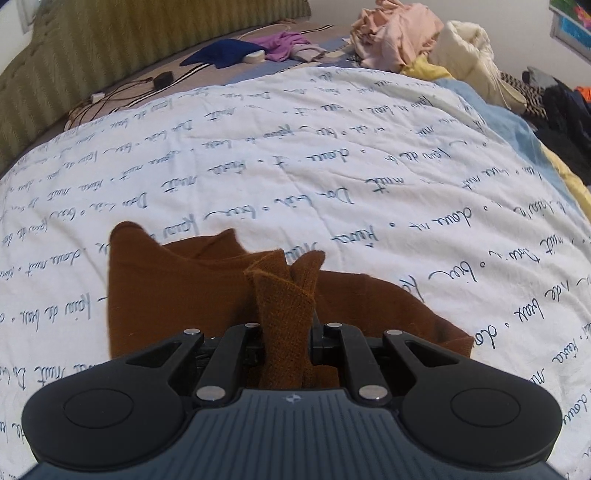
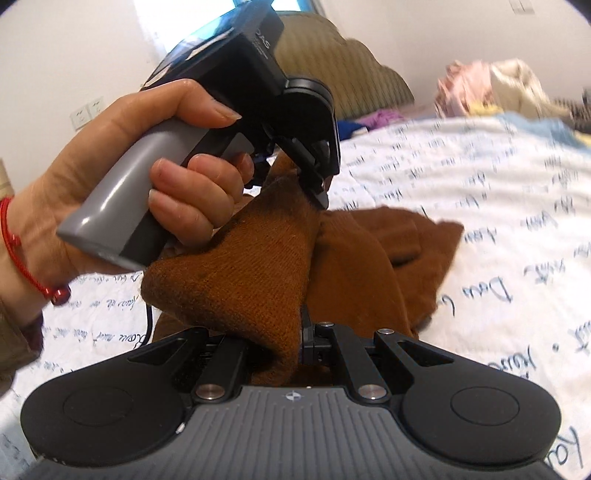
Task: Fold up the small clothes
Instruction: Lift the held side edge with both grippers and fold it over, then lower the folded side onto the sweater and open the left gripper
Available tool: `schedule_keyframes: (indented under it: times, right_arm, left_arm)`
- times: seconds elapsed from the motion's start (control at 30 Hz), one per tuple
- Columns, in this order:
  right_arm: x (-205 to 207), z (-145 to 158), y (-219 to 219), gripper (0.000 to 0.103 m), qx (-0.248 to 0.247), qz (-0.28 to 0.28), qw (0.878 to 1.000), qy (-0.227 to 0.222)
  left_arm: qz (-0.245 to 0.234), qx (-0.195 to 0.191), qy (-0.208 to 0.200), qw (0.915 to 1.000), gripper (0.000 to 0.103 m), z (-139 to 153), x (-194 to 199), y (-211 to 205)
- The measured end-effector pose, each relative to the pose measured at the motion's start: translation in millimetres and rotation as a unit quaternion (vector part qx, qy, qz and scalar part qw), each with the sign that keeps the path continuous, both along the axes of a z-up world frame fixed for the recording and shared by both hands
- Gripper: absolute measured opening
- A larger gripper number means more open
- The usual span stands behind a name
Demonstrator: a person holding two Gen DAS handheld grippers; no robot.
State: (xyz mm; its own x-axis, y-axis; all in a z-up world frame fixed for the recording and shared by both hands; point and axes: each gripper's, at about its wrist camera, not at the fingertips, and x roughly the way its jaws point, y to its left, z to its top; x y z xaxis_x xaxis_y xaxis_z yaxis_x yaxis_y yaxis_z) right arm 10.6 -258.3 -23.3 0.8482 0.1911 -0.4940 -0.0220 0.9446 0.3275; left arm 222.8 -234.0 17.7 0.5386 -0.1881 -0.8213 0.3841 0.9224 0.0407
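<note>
A brown knit garment lies partly on the white quilt with blue script. My left gripper is shut on a bunched edge of it, which stands up between the jaws. In the right wrist view my right gripper is shut on another part of the brown garment and lifts it off the quilt. The left gripper, held in a hand, pinches the same cloth just ahead. The fingertips of both grippers are hidden by the cloth.
A pile of pink, cream and yellow clothes lies at the far right of the bed. Blue and purple garments, a charger and cables lie by the olive headboard. Dark clothes sit at the right edge.
</note>
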Motion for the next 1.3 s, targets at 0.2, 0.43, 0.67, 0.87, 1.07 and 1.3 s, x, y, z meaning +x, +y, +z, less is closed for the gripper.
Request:
schedule_keyframes:
  times: [0.2, 0.43, 0.67, 0.87, 1.07, 1.3]
  right_arm:
    - [5.3, -8.3, -9.0, 0.01, 0.026, 0.001, 1.0, 0.017]
    - [10.4, -15.2, -19.0, 0.01, 0.054, 0.004, 0.998, 0.032]
    - [11.1, -13.1, -36.8, 0.017, 0.106, 0.01, 0.993, 0.046]
    - [5.4, -9.8, -68.5, 0.027, 0.188, -0.003, 0.981, 0.045]
    - [9.6, -4.6, -75.2, 0.038, 0.217, -0.007, 0.975, 0.047]
    - [0.9, -16.9, -84.9, 0.039, 0.289, -0.027, 0.955, 0.068]
  left_arm:
    - [-0.016, -0.02, 0.018, 0.9995, 0.014, -8.1, 6.8, -9.4]
    - [-0.003, -0.121, 0.007, 0.9926, 0.072, 11.1, 11.9, 7.5]
    - [0.031, -0.1, -0.056, 0.9929, 0.078, 35.6, -4.1, 41.8]
    - [0.021, -0.063, -0.085, 0.9942, 0.079, 26.4, -60.7, 94.2]
    - [0.009, -0.05, -0.077, 0.9957, 0.08, 1.5, -113.0, 135.5]
    - [0.008, -0.034, -0.085, 0.9957, 0.08, -14.9, -143.7, 163.8]
